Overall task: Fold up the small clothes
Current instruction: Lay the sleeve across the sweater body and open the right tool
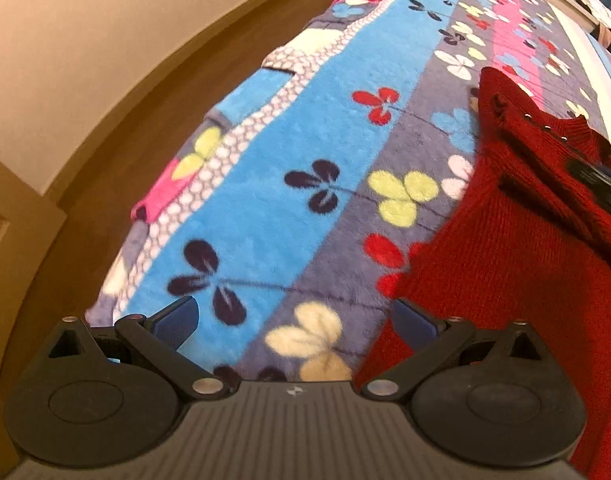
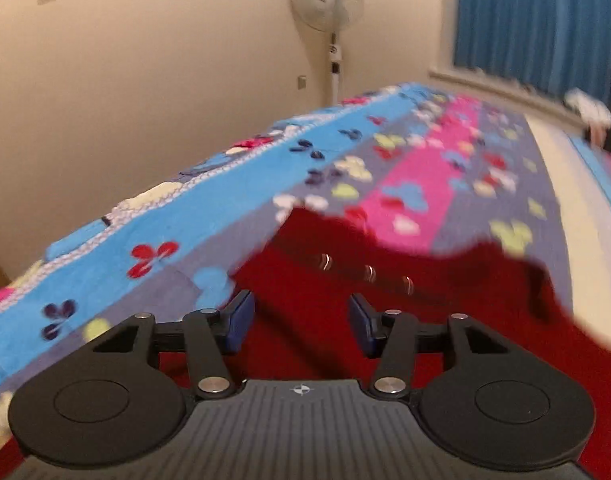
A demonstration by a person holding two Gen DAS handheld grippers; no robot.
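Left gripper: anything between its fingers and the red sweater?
Only flowered blanket between the open left gripper fingers; the red sweater lies beside its right finger, per left wrist view.

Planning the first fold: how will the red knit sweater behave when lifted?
The red knit sweater already lies in soft folds, so it will probably droop. Its ribbed knit looks grippy, and the fleece blanket beneath may drag on it.
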